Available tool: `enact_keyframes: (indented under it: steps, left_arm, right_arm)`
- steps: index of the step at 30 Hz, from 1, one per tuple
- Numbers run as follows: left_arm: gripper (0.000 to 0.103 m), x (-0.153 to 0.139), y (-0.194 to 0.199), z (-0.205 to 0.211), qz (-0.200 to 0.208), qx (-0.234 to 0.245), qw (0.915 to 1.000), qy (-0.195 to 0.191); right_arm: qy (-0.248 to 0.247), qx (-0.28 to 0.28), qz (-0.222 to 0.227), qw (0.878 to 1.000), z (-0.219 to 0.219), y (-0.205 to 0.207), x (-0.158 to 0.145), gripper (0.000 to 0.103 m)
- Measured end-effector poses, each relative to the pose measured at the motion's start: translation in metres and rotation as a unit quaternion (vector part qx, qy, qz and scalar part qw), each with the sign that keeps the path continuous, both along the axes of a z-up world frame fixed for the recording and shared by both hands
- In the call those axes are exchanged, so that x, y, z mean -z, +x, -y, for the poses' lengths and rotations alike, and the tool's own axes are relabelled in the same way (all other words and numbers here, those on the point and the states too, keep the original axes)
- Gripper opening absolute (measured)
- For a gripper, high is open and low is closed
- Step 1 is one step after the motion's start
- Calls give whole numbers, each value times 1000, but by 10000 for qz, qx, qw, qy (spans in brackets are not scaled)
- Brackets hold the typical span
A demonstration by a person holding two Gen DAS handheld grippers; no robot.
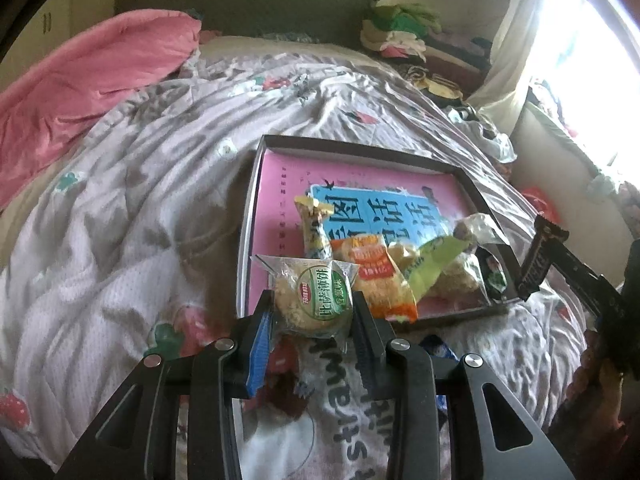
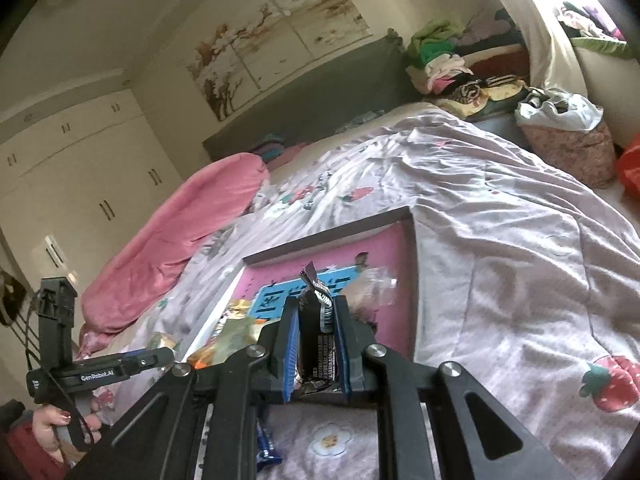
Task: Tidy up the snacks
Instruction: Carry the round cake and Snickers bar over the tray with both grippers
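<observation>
Both tongs are loaded as I see it: my left gripper (image 1: 312, 304) is part-closed on a round biscuit pack (image 1: 313, 300), pads against its sides, held above the near edge of the box, and my right gripper (image 2: 316, 340) is squeezed nearly flat on a dark snack bar (image 2: 318, 320) standing upright over the box's near right corner. Under them the bed quilt (image 1: 132, 208) carries a shallow dark box (image 1: 360, 148) lined with a pink book (image 1: 276, 200). Along its near edge lie an orange packet (image 1: 376, 272), a green-wrapped snack (image 1: 436, 260) and a yellow one (image 1: 314, 224). A blue wrapper (image 2: 266, 446), possibly a sweet, lies on the quilt below.
</observation>
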State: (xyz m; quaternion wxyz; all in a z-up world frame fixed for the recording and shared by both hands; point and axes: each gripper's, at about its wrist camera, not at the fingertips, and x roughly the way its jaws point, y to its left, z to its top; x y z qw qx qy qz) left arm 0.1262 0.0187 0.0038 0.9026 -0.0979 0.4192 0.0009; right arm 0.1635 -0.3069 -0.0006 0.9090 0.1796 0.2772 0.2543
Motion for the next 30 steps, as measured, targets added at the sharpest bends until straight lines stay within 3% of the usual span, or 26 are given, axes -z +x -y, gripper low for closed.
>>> enact_keyframes:
  steps: [30]
  left_arm:
    - [38, 26, 33, -3, -193, -276, 9991, 254]
  right_arm:
    - [-487, 82, -216, 9985, -11, 16, 24, 17]
